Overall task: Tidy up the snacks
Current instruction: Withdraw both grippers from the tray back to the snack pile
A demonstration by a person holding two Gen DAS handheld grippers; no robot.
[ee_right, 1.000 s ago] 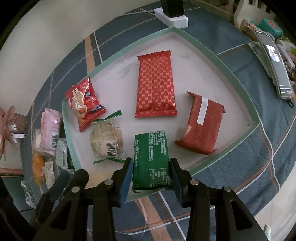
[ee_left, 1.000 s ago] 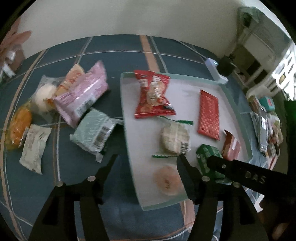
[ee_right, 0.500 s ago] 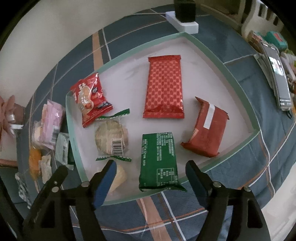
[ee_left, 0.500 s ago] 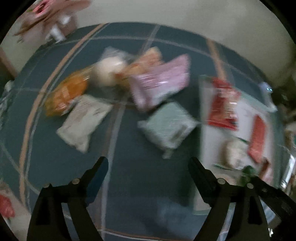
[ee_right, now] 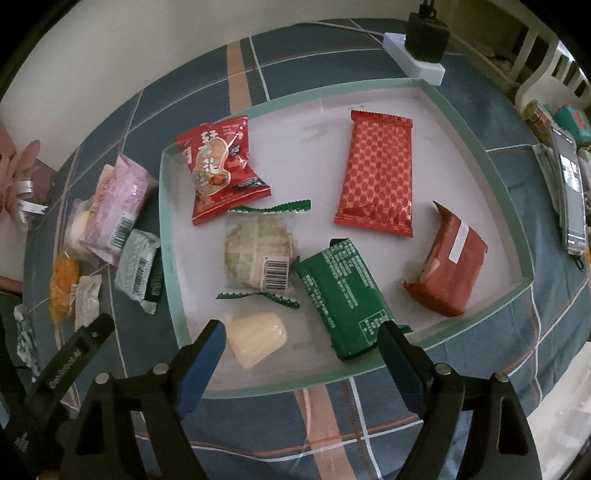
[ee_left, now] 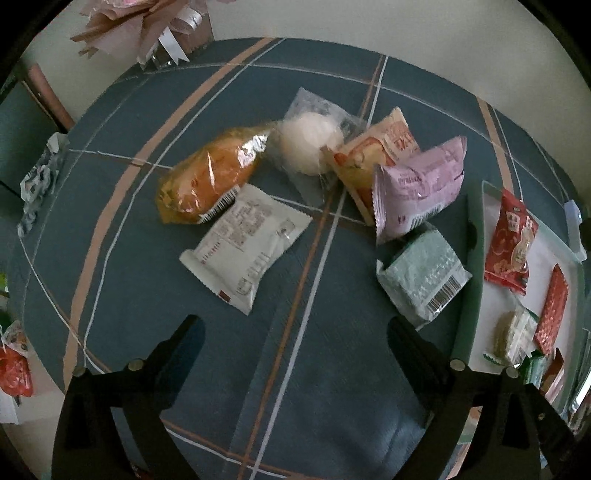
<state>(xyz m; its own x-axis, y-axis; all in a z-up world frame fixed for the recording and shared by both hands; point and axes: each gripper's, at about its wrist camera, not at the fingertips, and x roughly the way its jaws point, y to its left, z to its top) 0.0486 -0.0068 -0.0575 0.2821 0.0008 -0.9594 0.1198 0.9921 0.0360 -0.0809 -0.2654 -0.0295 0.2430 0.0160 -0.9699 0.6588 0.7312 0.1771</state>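
A shallow green-rimmed tray [ee_right: 476, 147] holds several snacks: a red peanut bag [ee_right: 221, 168], a round cake [ee_right: 258, 251], a green pack [ee_right: 341, 295], a red wafer pack [ee_right: 375, 173], a brown-red pack [ee_right: 448, 262] and a pale yellow sweet [ee_right: 258, 338]. My right gripper [ee_right: 303, 338] is open and empty above the tray's near rim. My left gripper [ee_left: 295, 332] is open and empty over the blue cloth, near a white pack [ee_left: 247, 245], a mint pack [ee_left: 424, 277], a pink pack [ee_left: 417, 192], an orange bun [ee_left: 207, 181] and a white bun [ee_left: 308, 144].
A blue plaid cloth [ee_left: 147, 122] covers the table. A pink ribbon bow [ee_left: 147, 26] lies at the far edge. A white power strip with a black plug [ee_right: 421, 44] sits behind the tray. A phone and small boxes [ee_right: 570, 195] lie to its right.
My right gripper has opened, let go of the green pack in the tray and drawn back. My left gripper has swung left from the tray to the loose snacks on the cloth.
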